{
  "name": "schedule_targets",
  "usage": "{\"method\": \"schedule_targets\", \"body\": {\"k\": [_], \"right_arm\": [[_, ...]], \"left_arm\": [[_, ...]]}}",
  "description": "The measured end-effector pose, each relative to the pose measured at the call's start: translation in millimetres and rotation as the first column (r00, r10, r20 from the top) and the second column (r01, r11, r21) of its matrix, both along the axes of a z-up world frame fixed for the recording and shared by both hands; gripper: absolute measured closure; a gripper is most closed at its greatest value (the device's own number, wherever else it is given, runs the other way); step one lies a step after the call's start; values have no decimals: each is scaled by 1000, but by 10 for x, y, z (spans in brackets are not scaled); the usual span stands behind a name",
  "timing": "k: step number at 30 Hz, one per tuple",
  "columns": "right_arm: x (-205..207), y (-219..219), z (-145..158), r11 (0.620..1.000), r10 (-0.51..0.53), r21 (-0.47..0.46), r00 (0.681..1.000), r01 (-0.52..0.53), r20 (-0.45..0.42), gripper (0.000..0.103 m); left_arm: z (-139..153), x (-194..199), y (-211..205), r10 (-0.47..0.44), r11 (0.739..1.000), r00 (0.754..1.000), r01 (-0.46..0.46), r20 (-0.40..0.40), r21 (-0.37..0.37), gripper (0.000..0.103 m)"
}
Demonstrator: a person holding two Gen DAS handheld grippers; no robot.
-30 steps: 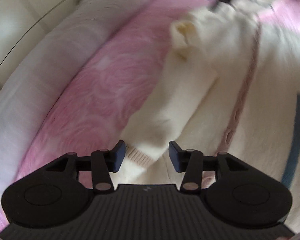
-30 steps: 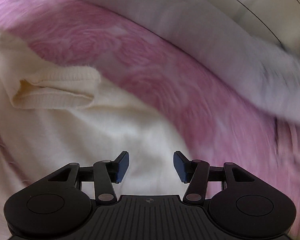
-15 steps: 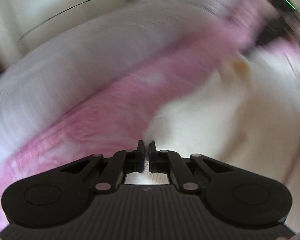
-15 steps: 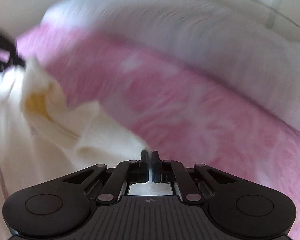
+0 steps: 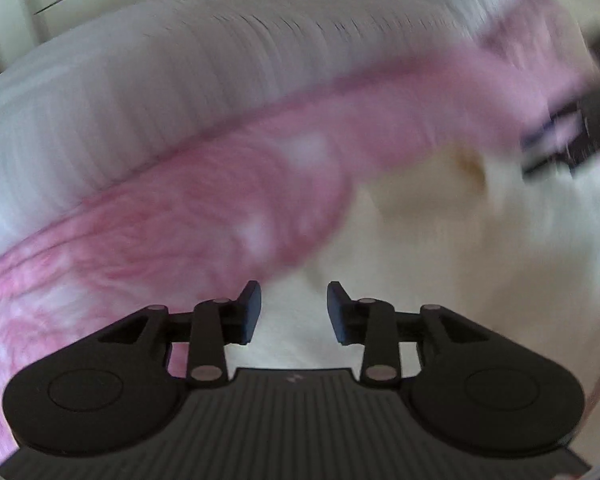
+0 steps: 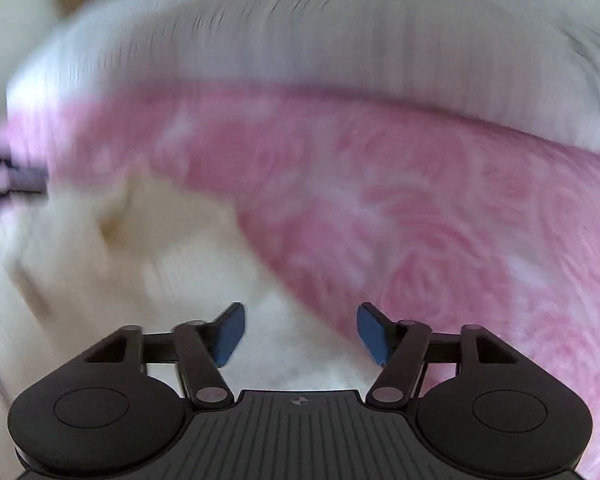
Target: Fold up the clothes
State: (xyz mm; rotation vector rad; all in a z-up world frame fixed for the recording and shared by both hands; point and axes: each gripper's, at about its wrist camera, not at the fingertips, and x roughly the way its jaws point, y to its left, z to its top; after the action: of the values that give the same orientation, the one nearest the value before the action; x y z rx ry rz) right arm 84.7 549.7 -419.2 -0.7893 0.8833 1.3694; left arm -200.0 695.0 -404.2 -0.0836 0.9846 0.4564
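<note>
- Cream knit, one garment (image 5: 440, 260), is lying spread on the pink blanket (image 5: 220, 200), filling the lower right of the left wrist view and the lower left of the right wrist view.
- Left tool (image 5: 294, 308) is pointing down at the cream fabric's edge, jaws opening, nothing pinched between the pads; cloth is just sitting beneath the gap.
- Right tool (image 6: 300, 330) is doing the same thing over its own stretch of garment edge, jaws opening to a wider gap, also gripping nothing.
- Looks to me like a fold is being let go and the cloth laid down; next move probably calls for picking a fresh edge or sleeve to fold over.
- Count: one garment, one blanket, one white padded cover (image 6: 340, 40) behind it, two tools.
- Everything's pretty blurry, so the garment's details are hard to tell.
</note>
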Motion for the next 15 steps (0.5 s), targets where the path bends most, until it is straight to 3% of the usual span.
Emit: {"method": "schedule_targets", "body": {"k": [2, 5, 6, 8, 10, 13, 15], "right_arm": [[-10, 18, -124, 999, -36, 13, 994, 34, 108, 40], [243, -90, 12, 970, -232, 78, 972, 230, 18, 40], [333, -179, 106, 948, -299, 111, 954, 298, -13, 40], [528, -420, 311, 900, -408, 151, 912, 409, -40, 40], [710, -801, 500, 840, -512, 141, 852, 524, -111, 40], [901, -1573, 711, 716, -665, 97, 718, 691, -208, 40], [934, -2188, 773, 620, -756, 57, 615, 782, -223, 39]], "left_arm": [[-111, 15, 38, 61, 996, 998, -59, -29, 64, 61], [9, -192, 196, 252, 967, 964, -249, 83, -50, 60], [68, -284, 199, 303, 953, 945, -298, 123, -63, 66], [176, -447, 143, 358, 933, 919, -346, 164, -96, 67], [280, -604, 85, 406, 913, 893, -385, 194, -137, 67], [342, -835, -159, 464, 878, 862, -414, 207, -241, 68], [377, -989, -334, 500, 848, 840, -428, 209, -312, 68]]}}
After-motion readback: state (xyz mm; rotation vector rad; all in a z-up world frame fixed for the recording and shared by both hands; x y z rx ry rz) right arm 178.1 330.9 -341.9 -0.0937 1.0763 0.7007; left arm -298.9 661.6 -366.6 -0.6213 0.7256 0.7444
